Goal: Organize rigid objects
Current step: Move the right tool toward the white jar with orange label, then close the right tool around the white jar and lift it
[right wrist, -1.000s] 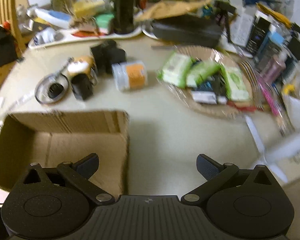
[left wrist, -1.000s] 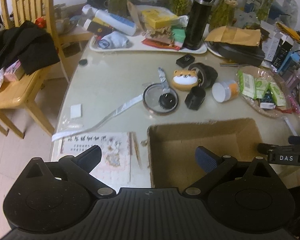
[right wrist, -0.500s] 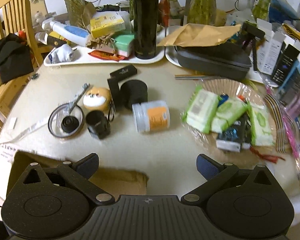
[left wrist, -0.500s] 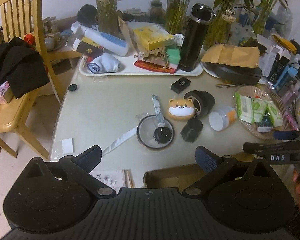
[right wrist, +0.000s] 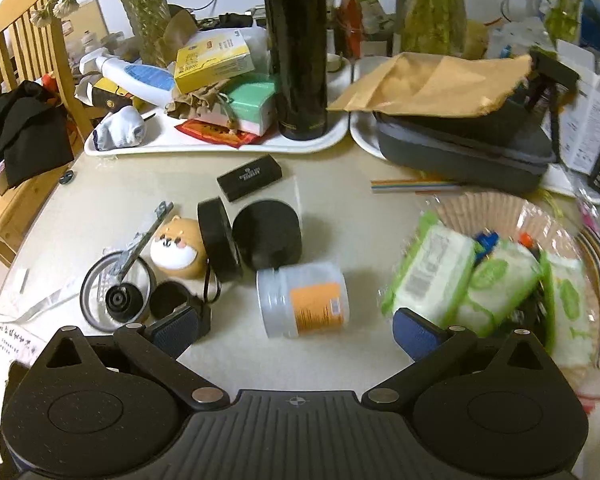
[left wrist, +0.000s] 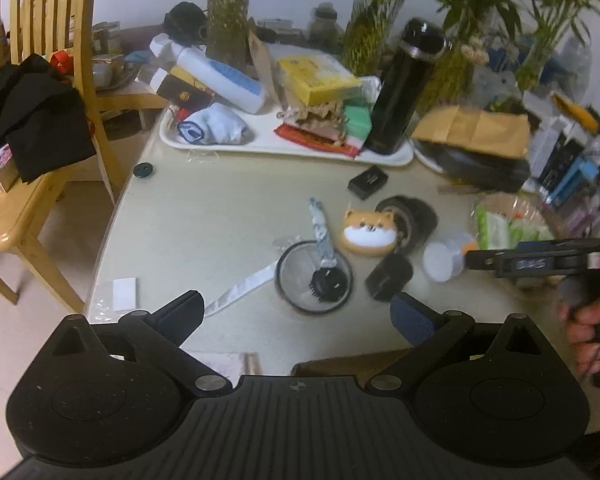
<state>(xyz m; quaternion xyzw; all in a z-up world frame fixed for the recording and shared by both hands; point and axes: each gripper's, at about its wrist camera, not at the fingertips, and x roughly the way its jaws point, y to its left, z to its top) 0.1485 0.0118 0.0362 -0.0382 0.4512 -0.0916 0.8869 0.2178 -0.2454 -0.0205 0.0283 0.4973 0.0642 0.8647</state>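
Observation:
Loose items lie mid-table: a white jar with an orange label (right wrist: 303,300) on its side, a dog-face case (right wrist: 179,247), a black round case (right wrist: 266,234) with its lid open, a small black cup (right wrist: 168,300), a glass lid with a black knob (right wrist: 116,300) and a flat black box (right wrist: 249,177). My right gripper (right wrist: 296,326) is open, low over the table, with the jar just ahead between its fingers. My left gripper (left wrist: 296,314) is open and empty, just short of the glass lid (left wrist: 314,276). A cardboard box edge (left wrist: 340,362) shows under it.
A white tray (right wrist: 220,146) holds a black flask (right wrist: 298,48), boxes and a bottle at the back. A basket of wipe packs (right wrist: 500,276) sits right. A grey case (right wrist: 460,148) lies back right. A wooden chair (left wrist: 24,128) stands left. Plant vases line the rear.
Both grippers moved forward past the cardboard box toward the loose items. The box dropped out of the right wrist view. The right gripper now shows at the right of the left wrist view.

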